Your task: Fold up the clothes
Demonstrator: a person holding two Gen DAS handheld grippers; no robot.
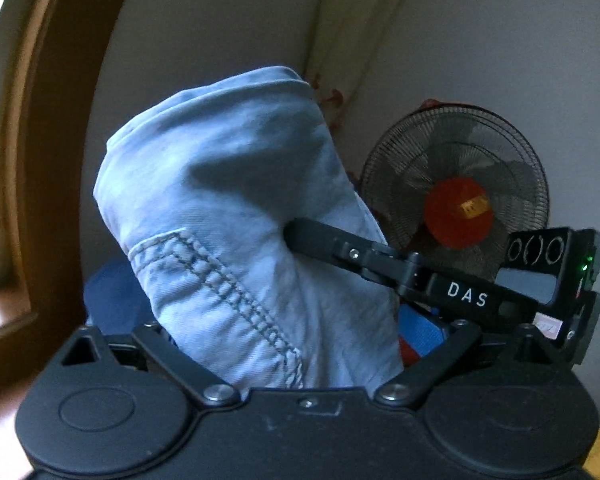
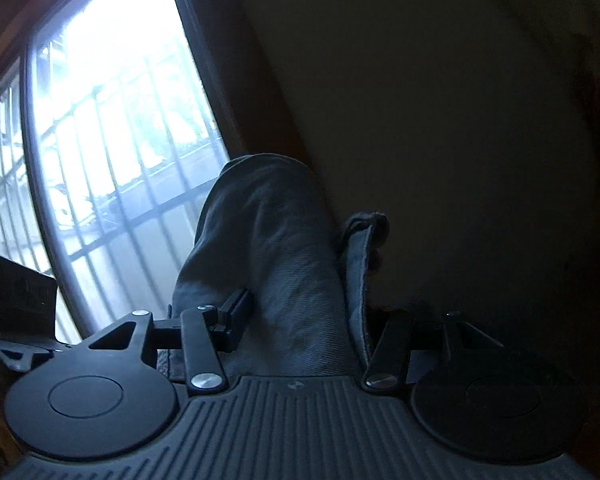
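My left fingers are buried in a thick bunch of light blue jeans, so I honestly can't tell how far open they are, only that the denim stands up from between the black linkage arms, stitched seam showing. My right fingers sit about halfway open and are clamped on the same denim: one pad presses the bundle from the left side, the other is hidden behind a hem flap. The jeans are up in the air in both views, no desk under them. In the left view the right gripper pokes into the fabric from the right. Behind it there's a fan with a red hub against the wall; the right view faces a bright barred window.
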